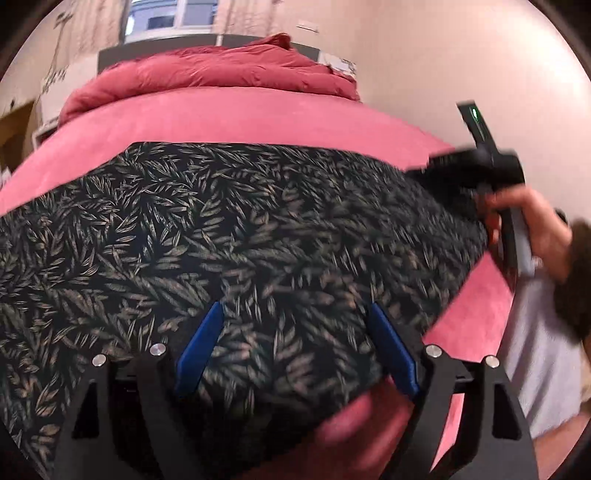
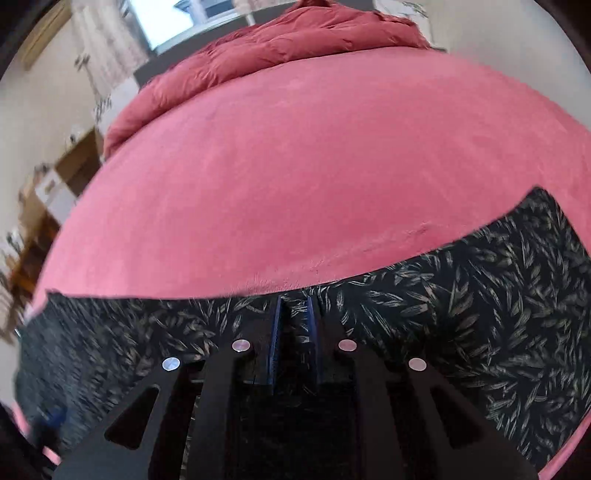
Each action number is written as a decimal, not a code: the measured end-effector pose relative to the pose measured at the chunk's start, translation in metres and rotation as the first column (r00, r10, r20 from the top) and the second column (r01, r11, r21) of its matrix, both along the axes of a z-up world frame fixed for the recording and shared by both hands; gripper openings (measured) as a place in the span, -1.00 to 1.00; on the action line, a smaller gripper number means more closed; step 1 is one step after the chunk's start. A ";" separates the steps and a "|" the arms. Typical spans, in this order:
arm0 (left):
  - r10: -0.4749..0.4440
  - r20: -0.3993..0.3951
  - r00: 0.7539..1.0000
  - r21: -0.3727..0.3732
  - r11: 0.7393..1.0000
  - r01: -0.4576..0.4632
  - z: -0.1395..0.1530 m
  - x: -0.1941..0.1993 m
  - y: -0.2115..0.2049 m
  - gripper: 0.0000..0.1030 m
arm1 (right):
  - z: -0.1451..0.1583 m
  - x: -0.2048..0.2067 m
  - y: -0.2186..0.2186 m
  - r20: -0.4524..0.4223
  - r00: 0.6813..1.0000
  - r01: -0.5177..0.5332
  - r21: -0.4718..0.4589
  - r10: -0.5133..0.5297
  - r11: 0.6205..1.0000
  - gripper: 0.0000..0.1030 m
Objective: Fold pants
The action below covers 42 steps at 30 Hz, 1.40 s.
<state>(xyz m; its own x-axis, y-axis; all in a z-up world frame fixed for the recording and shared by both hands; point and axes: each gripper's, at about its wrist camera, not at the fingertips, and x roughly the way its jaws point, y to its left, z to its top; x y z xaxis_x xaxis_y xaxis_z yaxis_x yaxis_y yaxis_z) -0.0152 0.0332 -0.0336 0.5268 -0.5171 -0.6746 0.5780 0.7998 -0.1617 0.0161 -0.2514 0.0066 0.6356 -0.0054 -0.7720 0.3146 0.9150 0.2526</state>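
The pants (image 1: 229, 229) are black with a tan leaf print and lie spread across the pink bed (image 1: 229, 118). My left gripper (image 1: 295, 314) is open, its blue fingers (image 1: 201, 345) wide apart just above the cloth near its front edge. The right gripper's body (image 1: 491, 166) shows at the right end of the pants, held by a hand. In the right wrist view the pants (image 2: 480, 314) lie along the bottom. My right gripper (image 2: 294, 301) is shut on the pants' far edge, with cloth pinched between the narrow blue fingers (image 2: 275, 332).
A bunched red duvet (image 1: 221, 70) lies at the head of the bed, below a window (image 1: 162, 18). Bare pink sheet (image 2: 314, 166) stretches beyond the pants. Wooden furniture (image 2: 55, 173) stands to the left. The person's torso in a white shirt (image 1: 535, 350) is at the right.
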 end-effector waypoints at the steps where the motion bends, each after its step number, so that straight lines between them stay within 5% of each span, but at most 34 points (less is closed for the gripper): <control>1: -0.003 0.003 1.000 -0.005 1.000 0.003 0.000 -0.003 0.002 0.55 | 0.002 -0.005 -0.003 0.015 1.000 0.019 0.018 -0.019 1.000 -0.73; 5: 0.015 -0.014 1.000 -0.095 0.995 -0.017 0.011 -0.012 0.016 0.55 | 0.015 -0.053 -0.012 0.071 0.989 0.122 0.140 -0.133 0.983 -0.21; 9: 0.008 -0.019 1.000 -0.141 0.990 -0.010 0.023 -0.005 0.008 0.58 | 0.017 -0.079 0.014 0.002 0.994 0.103 0.205 -0.106 0.973 -0.20; 13: -0.013 -0.007 1.000 -0.095 0.995 0.013 0.025 0.008 -0.020 0.61 | 0.013 -0.083 0.037 -0.165 0.985 -0.044 0.037 0.049 0.998 -0.20; 16: -0.033 -0.036 0.999 0.011 0.999 0.034 0.010 0.010 -0.034 0.61 | 0.010 -0.087 0.040 -0.251 0.958 -0.147 -0.010 0.140 0.989 -0.21; 18: -0.050 -0.001 0.999 0.047 0.998 0.050 0.010 -0.001 -0.033 0.60 | 0.009 -0.101 0.044 -0.276 0.943 -0.204 -0.043 0.184 0.978 -0.21; 22: -0.051 -0.012 0.999 0.004 0.999 0.051 0.010 -0.013 -0.018 0.61 | 0.010 -0.113 0.031 -0.235 0.958 -0.171 -0.003 0.166 0.985 -0.21; 26: -0.042 -0.044 0.998 -0.101 0.994 0.038 0.022 -0.015 -0.001 0.62 | 0.033 -0.134 0.000 -0.074 0.997 -0.031 0.021 0.033 0.999 0.01; 29: 0.022 -0.054 0.998 -0.159 0.987 -0.031 0.027 -0.006 0.021 0.64 | 0.038 -0.162 -0.041 0.014 0.987 0.156 0.127 -0.159 0.980 0.05; 38: 0.270 -0.150 0.951 -0.245 0.922 -0.301 0.025 0.043 0.092 0.87 | 0.003 -0.193 -0.100 -0.015 0.924 0.358 0.385 -0.383 0.850 0.05; 42: 0.295 -0.159 0.942 -0.274 0.904 -0.329 0.023 0.049 0.112 0.87 | 0.004 -0.196 -0.093 -0.002 0.919 0.367 0.370 -0.394 0.853 0.05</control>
<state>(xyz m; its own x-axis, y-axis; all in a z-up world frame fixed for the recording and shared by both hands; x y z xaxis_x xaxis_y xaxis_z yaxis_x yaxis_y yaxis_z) 0.0336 0.1455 -0.0107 0.6242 -0.5217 -0.5815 0.2716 0.8428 -0.4647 -0.1800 -0.3447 0.0102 0.6934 0.0082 -0.7206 0.5884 0.5708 0.5727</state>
